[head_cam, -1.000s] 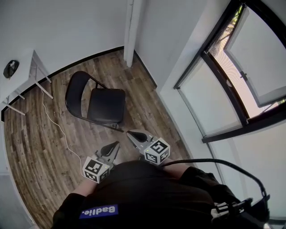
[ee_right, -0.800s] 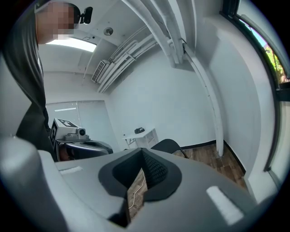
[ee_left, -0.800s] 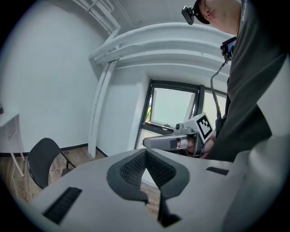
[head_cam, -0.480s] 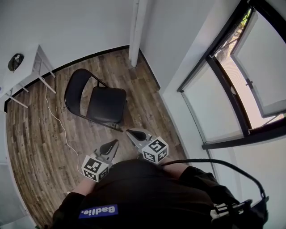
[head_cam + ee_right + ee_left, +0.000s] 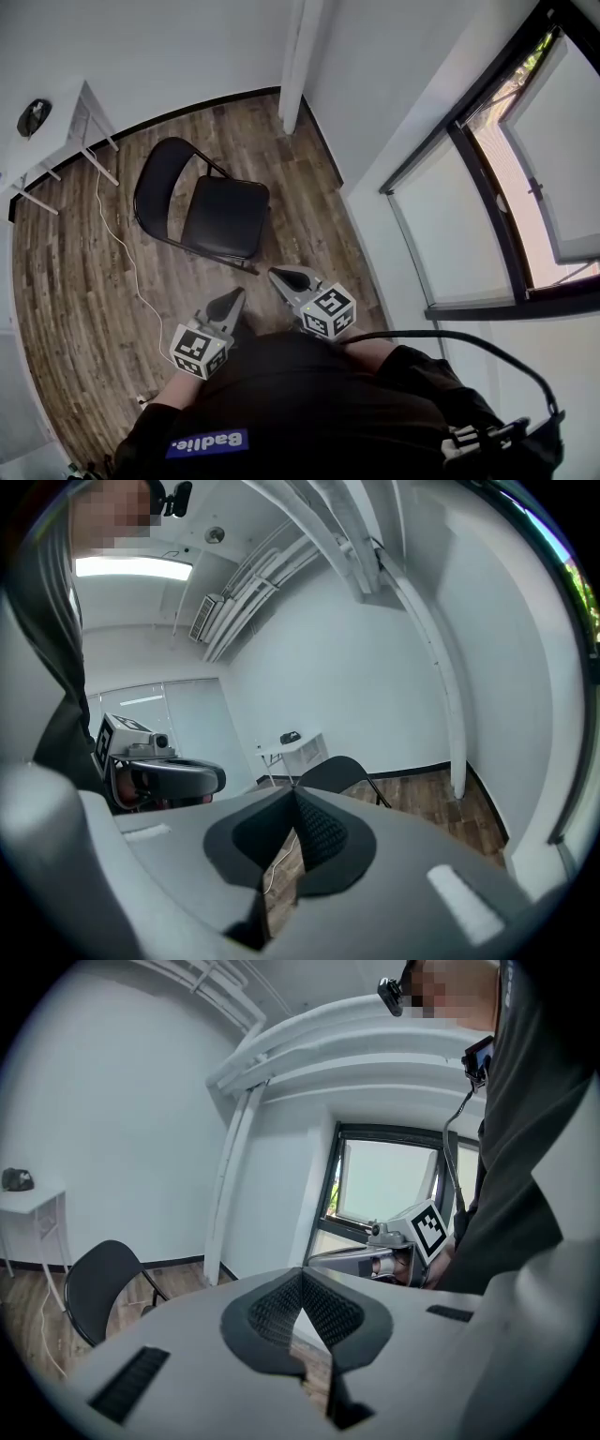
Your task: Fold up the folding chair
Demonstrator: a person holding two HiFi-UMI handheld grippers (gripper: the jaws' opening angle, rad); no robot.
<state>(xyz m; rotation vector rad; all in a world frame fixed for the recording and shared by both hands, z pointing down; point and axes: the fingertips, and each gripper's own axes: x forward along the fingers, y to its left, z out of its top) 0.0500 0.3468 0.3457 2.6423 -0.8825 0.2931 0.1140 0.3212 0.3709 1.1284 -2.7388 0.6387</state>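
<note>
Folding chair (image 5: pixel 223 217) stands unfolded on the wood floor (image 5: pixel 84 272), seat down, near the white desk (image 5: pixel 56 122) at far left. Left gripper (image 5: pixel 233 296): jaws pressed fully together, nothing between them, no contact with the chair. Right gripper (image 5: pixel 280 275), just beside it: jaws likewise together, empty, pointing toward the chair, clear of it.

matt black chair (image 5: pixel 208 211), wood-plank floor (image 5: pixel 84 281)
</note>
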